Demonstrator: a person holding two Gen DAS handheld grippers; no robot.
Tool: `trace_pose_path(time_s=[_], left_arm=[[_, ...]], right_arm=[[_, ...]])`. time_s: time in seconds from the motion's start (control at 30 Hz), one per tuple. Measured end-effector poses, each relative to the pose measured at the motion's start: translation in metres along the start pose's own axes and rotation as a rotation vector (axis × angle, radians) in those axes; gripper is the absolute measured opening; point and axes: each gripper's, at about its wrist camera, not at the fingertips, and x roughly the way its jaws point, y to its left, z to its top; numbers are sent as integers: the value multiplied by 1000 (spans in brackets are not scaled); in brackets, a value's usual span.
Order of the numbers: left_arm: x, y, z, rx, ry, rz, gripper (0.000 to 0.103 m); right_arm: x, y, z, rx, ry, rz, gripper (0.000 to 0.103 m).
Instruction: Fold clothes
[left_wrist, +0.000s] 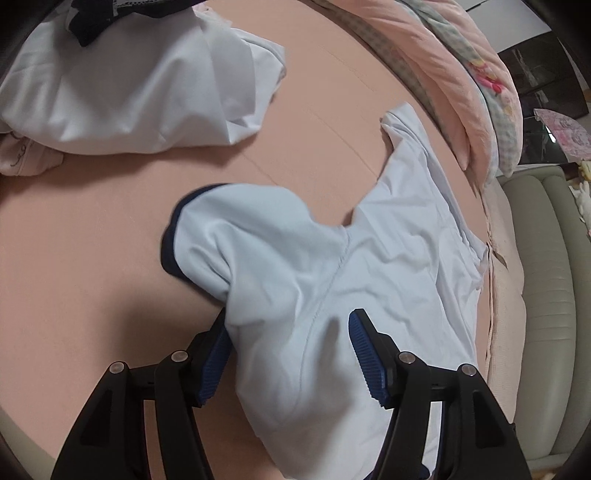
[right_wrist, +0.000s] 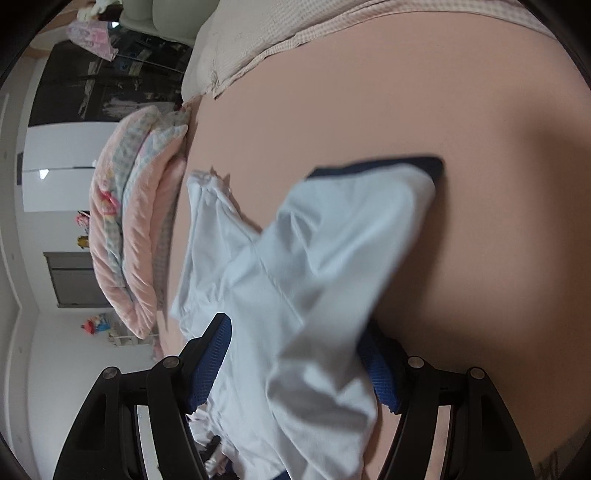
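Shirt (left_wrist: 325, 266), pale blue with navy-trimmed sleeve (left_wrist: 173, 225), is lying across the pink bed (left_wrist: 92, 229); my left gripper (left_wrist: 288, 350) is pinching its cloth; my right gripper (right_wrist: 295, 354) is gripping a bunched fold likewise.

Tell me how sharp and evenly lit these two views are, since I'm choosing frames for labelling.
Left wrist view: the pale blue short-sleeved shirt with navy cuffs is fairly crisp, with a soft shadow on the peach bedsheet at lower left and fisheye bending at the edges. Right wrist view: the shirt is motion-smeared, and a dark shadow falls right of it.
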Motion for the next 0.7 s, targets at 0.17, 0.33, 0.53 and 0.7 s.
trace_pose_path(time_s=[0.17, 0.33, 0.53, 0.7], left_arm=[[2, -6, -3, 35, -5, 32, 60], [3, -15, -10, 205, 15, 100, 47], [-4, 5, -11, 176, -13, 92, 14], [-12, 12, -18, 203, -32, 106, 6]], right_arm=[[6, 25, -17, -184, -12, -150, 67], [9, 36, -31, -403, 2, -270, 57], [-1, 21, -31, -430, -10, -302, 12], [-11, 3, -23, -363, -3, -254, 4]])
